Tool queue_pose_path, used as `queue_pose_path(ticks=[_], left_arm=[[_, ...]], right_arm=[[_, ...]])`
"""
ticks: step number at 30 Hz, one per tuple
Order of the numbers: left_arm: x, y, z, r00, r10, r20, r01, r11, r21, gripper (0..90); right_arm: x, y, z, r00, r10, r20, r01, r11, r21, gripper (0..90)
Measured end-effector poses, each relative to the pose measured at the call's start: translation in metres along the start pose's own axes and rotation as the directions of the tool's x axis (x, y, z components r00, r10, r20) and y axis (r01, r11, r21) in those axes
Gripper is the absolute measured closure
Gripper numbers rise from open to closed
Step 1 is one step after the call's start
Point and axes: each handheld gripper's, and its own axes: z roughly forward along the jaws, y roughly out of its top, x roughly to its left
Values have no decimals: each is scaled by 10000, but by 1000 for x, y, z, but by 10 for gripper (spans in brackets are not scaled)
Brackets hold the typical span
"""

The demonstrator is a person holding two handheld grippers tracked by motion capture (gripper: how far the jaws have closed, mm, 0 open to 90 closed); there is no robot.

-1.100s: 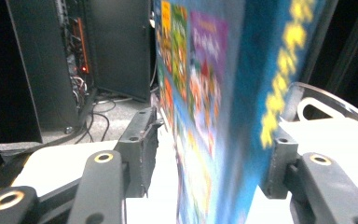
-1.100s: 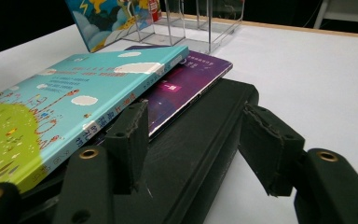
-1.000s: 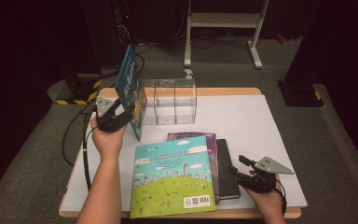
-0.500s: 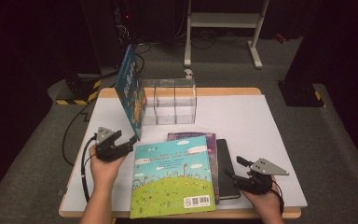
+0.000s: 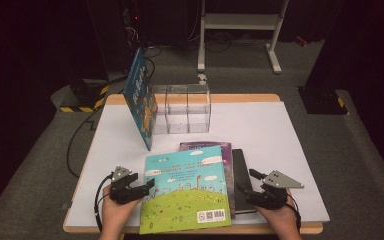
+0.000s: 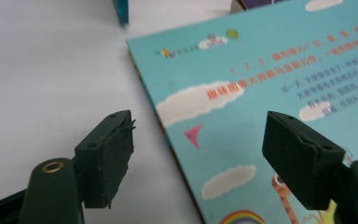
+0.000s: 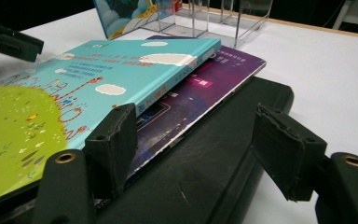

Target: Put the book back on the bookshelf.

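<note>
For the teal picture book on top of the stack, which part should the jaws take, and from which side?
Probably its left edge, from the left. The teal book lies flat on the purple book and overhangs it toward the left gripper, so a jaw can likely slide under there. That gripper's jaws have just been opening and straddle this edge in the left gripper view, not yet pressing.

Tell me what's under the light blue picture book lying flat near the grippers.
Under the light blue picture book lies a purple book, and below that a black book; their covered parts are hidden.

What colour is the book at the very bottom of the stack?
Black bottom book, seen best in the right gripper view.
</note>
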Motion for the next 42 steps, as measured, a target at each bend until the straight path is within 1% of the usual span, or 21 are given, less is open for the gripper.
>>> queue_pose_path(ticks=[2,3,4,5,6,8,14,17,18,19,21,22,23,26,28,31,33,35,37,39,42], left_arm=[[-2,-4,2,9995,-245,196,241,9995,198,249],[-6,-7,5,9988,-326,370,318,9993,210,238],[-6,-7,5,9988,-326,370,318,9993,210,242],[-8,-7,6,9977,-465,493,455,9987,213,242],[-9,-7,6,9973,-501,541,488,9985,251,279],[-12,-7,7,9976,-558,417,550,9983,204,266],[-14,-7,7,9975,-565,431,557,9982,211,266],[-24,-6,12,9961,-388,796,366,9989,289,267],[-24,-6,12,9961,-388,796,366,9989,289,268],[-31,-5,15,9948,-235,988,208,9994,286,268],[-38,-4,19,9925,-128,1214,91,9995,311,268],[-38,-4,19,9925,-128,1214,91,9995,311,268],[-46,-1,23,9901,39,1403,-85,9995,319,268],[-55,2,28,9873,177,1581,-226,9993,296,269],[-57,2,29,9861,245,1645,-284,9994,209,269],[-56,-2,26,9837,472,1733,-418,9985,-348,277],[-53,-4,22,9798,263,1980,-148,9981,-591,268],[-51,-4,17,9730,31,2309,127,9977,-666,267],[-52,-4,15,9724,66,2331,91,9978,-662,268],[-53,-5,15,9733,81,2295,66,9980,-634,262],[-53,-4,17,9736,55,2284,66,9986,-524,263]], right_arm=[[1,0,1,10000,27,-51,-27,10000,8,300],[4,1,2,9998,99,-155,-99,10000,9,295],[4,1,2,9998,99,-155,-99,10000,9,295],[5,2,2,9997,126,-190,-126,9999,7,292],[7,3,2,9993,244,-279,-244,9997,-10,289],[9,4,4,9978,440,-496,-442,9990,-39,288],[18,8,10,9961,480,-740,-471,9988,136,292],[22,9,13,9962,398,-779,-378,9989,271,297],[22,9,14,9961,401,-787,-378,9988,304,299],[21,9,14,9967,389,-709,-366,9988,337,307],[19,8,13,9976,411,-549,-389,9985,395,318],[17,8,13,9982,424,-428,-406,9983,421,327],[14,7,12,9986,444,-285,-431,9980,461,329],[6,4,7,9972,700,-258,-694,9973,251,326],[3,3,5,9969,762,-196,-758,9970,171,326],[-4,0,0,9950,969,-220,-967,9952,119,328],[-7,-4,1,9938,1102,-127,-1096,9931,422,332],[-8,-7,2,9918,1278,-92,-1270,9900,621,334],[-9,-8,3,9912,1322,-81,-1313,9889,693,334],[-12,-10,4,9838,1779,-236,-1757,9816,755,334],[-13,-10,4,9805,1935,-344,-1907,9790,725,339]])
